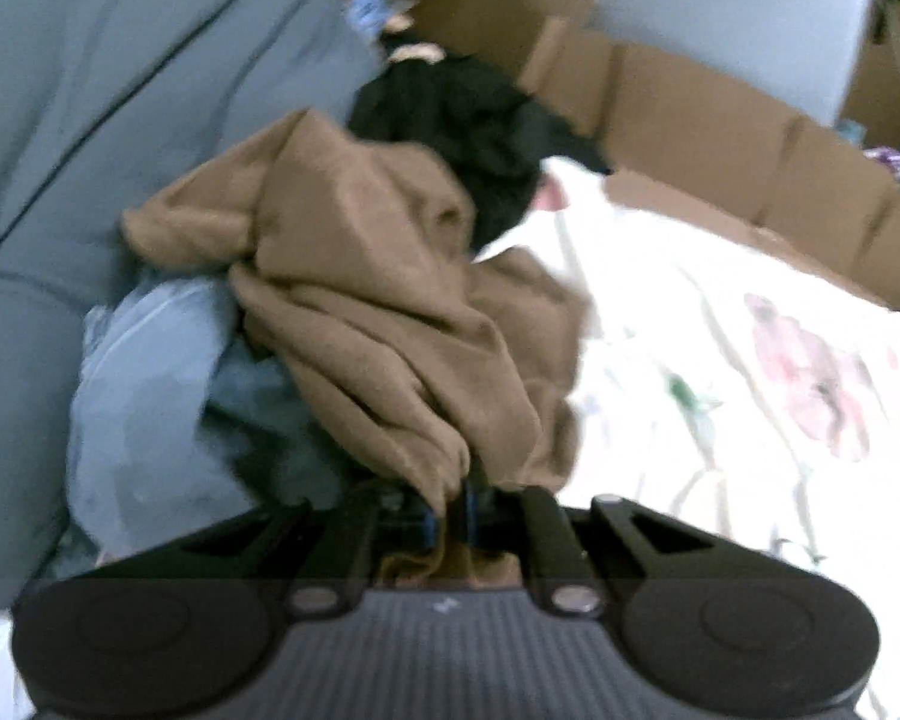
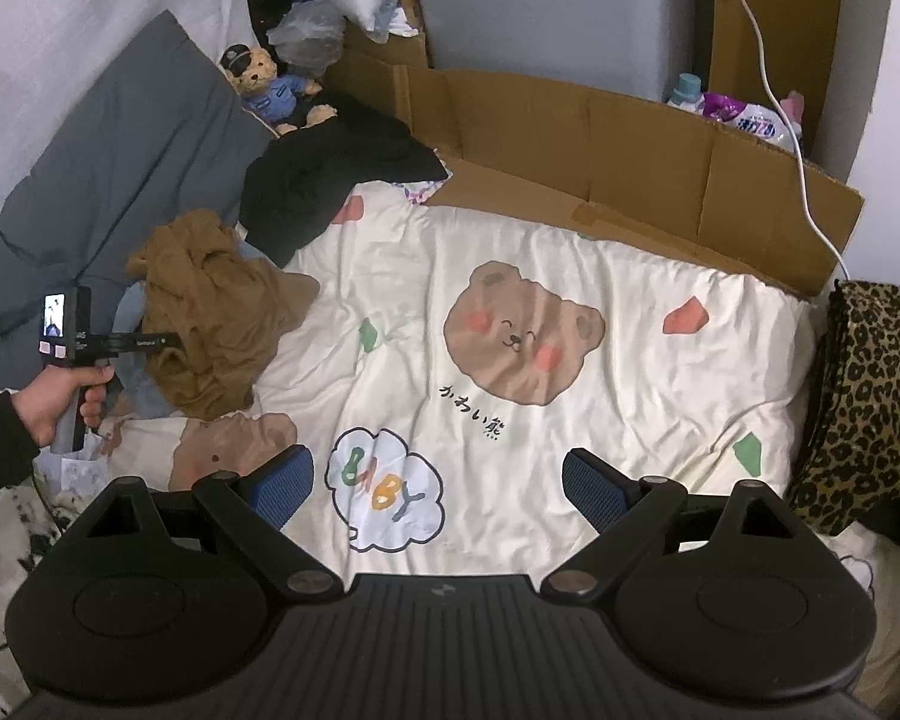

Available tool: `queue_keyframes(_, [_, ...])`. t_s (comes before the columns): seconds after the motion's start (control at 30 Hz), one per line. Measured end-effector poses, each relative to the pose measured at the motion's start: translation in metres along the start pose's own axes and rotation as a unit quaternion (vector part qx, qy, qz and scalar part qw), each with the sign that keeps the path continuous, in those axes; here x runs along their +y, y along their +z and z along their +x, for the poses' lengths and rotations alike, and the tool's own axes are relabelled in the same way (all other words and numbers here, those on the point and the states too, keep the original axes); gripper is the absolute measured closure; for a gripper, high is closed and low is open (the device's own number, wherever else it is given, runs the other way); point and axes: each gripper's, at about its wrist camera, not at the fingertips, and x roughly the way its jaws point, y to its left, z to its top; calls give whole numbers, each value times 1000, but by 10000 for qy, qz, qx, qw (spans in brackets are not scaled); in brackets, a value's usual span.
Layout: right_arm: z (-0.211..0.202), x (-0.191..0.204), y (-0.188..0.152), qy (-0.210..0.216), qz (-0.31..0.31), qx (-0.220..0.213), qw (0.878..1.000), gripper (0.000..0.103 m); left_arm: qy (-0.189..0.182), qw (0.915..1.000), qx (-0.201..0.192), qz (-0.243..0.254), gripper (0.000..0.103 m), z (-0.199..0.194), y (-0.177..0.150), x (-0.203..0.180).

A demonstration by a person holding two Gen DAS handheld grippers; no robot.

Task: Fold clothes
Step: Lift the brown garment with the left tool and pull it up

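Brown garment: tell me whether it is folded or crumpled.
Crumpled. The brown garment lies bunched in loose wrinkles on the pile beside the bear quilt, one edge pinched in the left claw.

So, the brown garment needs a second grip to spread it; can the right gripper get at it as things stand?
Probably yes. The right gripper is open and empty over the bear quilt, with only bare quilt between it and the brown garment, which the left gripper pinches.

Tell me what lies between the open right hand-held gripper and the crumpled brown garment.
Only the cream bear-print quilt, with a brown bear patch, lies between the right hand-held gripper and the crumpled brown garment, per the right wrist view.
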Motion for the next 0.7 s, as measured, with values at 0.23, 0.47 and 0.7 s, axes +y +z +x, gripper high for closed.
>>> queue_keyframes(0.23, [-2,-1,-1,-3,19,-11,10000,10,-550,9978,-269,260,95,-29,13,-36])
queue_keyframes(0.47, [-3,-2,-2,-5,38,-21,10000,10,-781,9934,-497,671,95,-54,18,-79])
queue_keyframes(0.7, [-11,1,-1,85,-2,-340,9994,10,-1034,9867,-679,1056,95,-83,24,-124])
